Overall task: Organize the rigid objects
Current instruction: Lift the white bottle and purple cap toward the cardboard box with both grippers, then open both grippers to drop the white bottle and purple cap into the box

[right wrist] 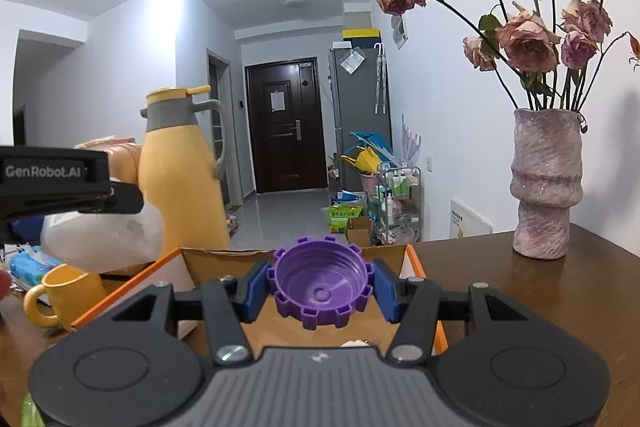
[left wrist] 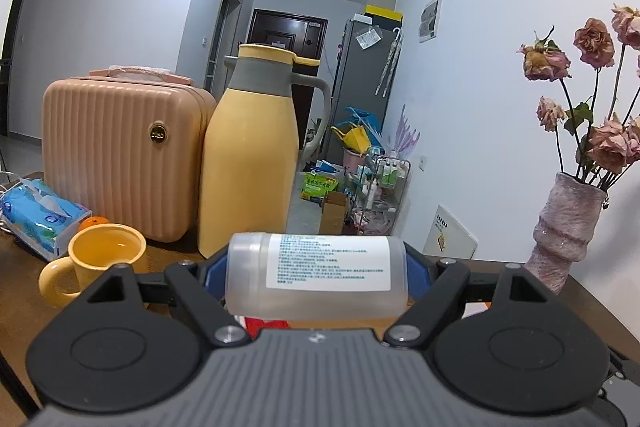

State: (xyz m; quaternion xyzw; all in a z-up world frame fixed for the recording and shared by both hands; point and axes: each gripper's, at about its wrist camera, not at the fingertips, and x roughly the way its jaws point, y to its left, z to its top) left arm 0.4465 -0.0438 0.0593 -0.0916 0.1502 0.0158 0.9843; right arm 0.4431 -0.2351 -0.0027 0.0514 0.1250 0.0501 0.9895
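Observation:
A translucent white bottle with a printed label lies sideways between the blue pads of my left gripper, which is shut on it above the table. The same bottle shows at the left of the right wrist view, under the black body of the left gripper. My right gripper is shut on a purple ridged cap, its hollow side facing the camera. It hangs over an open cardboard box with orange edges.
A wooden table carries a tall yellow thermos jug, a yellow mug, a peach ribbed case, a blue tissue pack and a pink vase of dried roses. A cluttered hallway lies beyond.

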